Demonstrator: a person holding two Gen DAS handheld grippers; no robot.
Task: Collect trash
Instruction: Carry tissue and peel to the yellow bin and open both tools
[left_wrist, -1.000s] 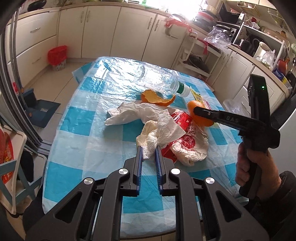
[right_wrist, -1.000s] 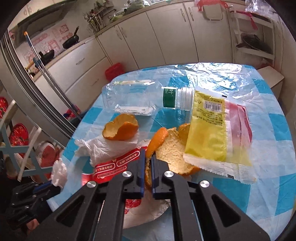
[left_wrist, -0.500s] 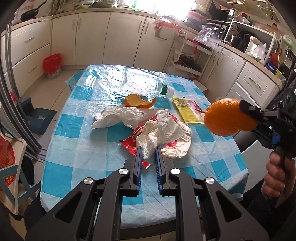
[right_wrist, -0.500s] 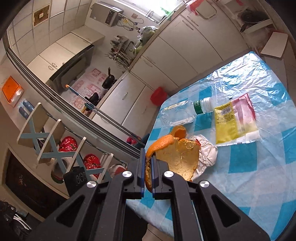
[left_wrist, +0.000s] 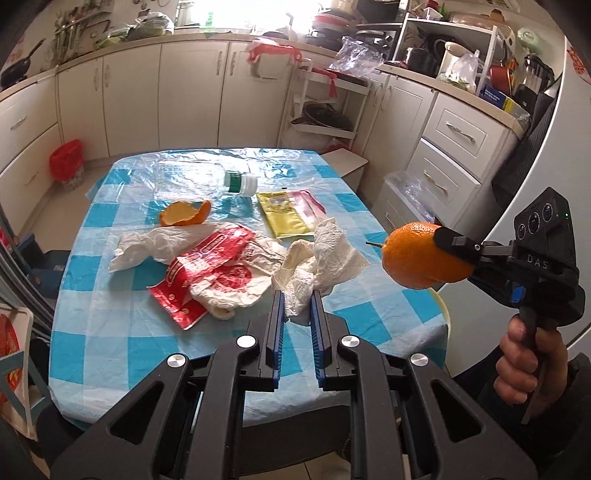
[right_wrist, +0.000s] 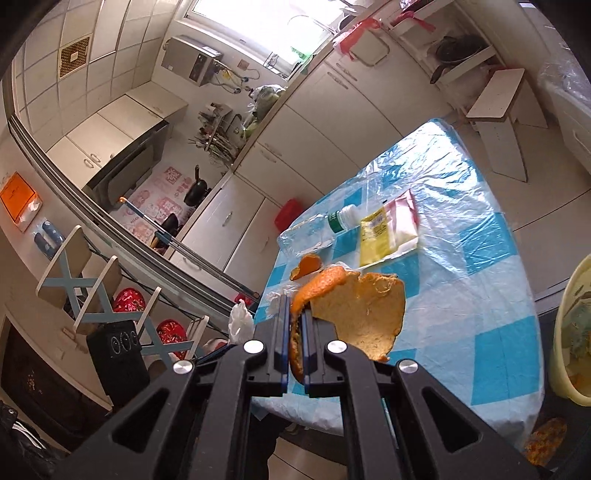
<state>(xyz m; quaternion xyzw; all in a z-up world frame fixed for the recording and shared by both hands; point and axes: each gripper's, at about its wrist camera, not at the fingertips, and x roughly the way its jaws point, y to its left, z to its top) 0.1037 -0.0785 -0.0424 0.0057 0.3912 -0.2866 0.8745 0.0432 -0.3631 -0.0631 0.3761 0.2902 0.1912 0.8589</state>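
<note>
Off the table's right edge, right gripper (right_wrist: 294, 325) is clamped on a big orange peel (right_wrist: 354, 314) (pith side faces its camera), held in the air near a yellow bin (right_wrist: 569, 332). Left gripper (left_wrist: 296, 317) pinches a crumpled white tissue (left_wrist: 317, 262), lifted over the checked table (left_wrist: 122, 321). Bottle (left_wrist: 207, 177), yellow sachet (left_wrist: 284, 214), red wrapper (left_wrist: 207, 273) and second peel (left_wrist: 184, 214) lie on the cloth.

Left wrist view faces down over table (left_wrist: 110, 332), right wrist view tilted from beside, both share table
</note>
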